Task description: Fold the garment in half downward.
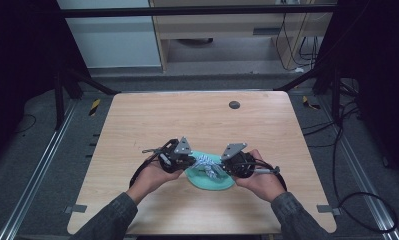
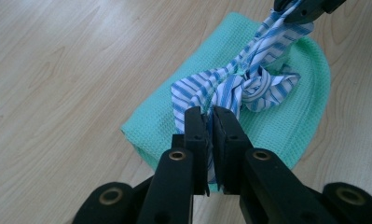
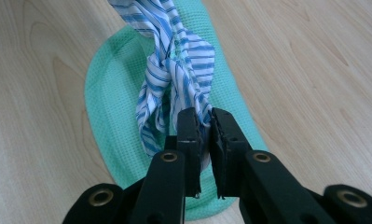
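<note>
Here the left claw is clamped on one end of a blue-and-white striped cloth, its jaws pinching the fabric tight. The striped cloth is knotted in its middle and runs across a green waffle-weave cloth, which lies flat on the wooden table. At the other end, the right claw is clamped on the striped cloth too.

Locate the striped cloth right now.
High view: the striped cloth sits at the table's near centre, knotted over the green cloth, one end pinched by the left gripper, the other by the right gripper.
</note>
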Demonstrator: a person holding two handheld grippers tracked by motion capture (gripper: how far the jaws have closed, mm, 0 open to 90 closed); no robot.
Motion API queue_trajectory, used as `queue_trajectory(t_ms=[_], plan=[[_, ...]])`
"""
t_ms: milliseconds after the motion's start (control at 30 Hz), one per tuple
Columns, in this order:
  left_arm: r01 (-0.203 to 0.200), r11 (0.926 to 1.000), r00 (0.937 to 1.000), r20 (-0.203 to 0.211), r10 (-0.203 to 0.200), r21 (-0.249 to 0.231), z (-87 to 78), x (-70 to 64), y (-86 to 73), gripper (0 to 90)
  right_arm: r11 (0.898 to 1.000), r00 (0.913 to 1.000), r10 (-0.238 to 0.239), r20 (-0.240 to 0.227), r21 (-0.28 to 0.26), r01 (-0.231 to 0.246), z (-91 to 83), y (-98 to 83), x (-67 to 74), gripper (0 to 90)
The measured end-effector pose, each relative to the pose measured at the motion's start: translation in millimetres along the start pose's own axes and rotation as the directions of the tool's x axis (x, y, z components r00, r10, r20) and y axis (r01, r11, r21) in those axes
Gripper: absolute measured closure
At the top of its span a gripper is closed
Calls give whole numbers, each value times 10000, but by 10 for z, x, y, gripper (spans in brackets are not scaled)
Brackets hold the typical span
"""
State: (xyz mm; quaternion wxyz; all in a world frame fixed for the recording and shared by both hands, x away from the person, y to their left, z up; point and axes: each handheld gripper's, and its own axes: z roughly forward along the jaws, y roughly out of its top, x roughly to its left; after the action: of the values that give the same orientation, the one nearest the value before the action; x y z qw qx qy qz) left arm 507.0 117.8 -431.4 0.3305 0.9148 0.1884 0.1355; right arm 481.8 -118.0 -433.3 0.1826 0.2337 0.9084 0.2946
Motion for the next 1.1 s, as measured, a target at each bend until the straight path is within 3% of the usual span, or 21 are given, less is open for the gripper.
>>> queue_trajectory(t_ms=[133,1100], plan=[[157,9998,9996,217,-155,-100,-5,-28,-53,852,9999,10000,-54,-16,-90,54,-9,-37,23,838],[369,9982,9988,352,-353,-465,16,-146,-266,841,9991,9993,-292,-216,-307,285,-41,-198,241,843]])
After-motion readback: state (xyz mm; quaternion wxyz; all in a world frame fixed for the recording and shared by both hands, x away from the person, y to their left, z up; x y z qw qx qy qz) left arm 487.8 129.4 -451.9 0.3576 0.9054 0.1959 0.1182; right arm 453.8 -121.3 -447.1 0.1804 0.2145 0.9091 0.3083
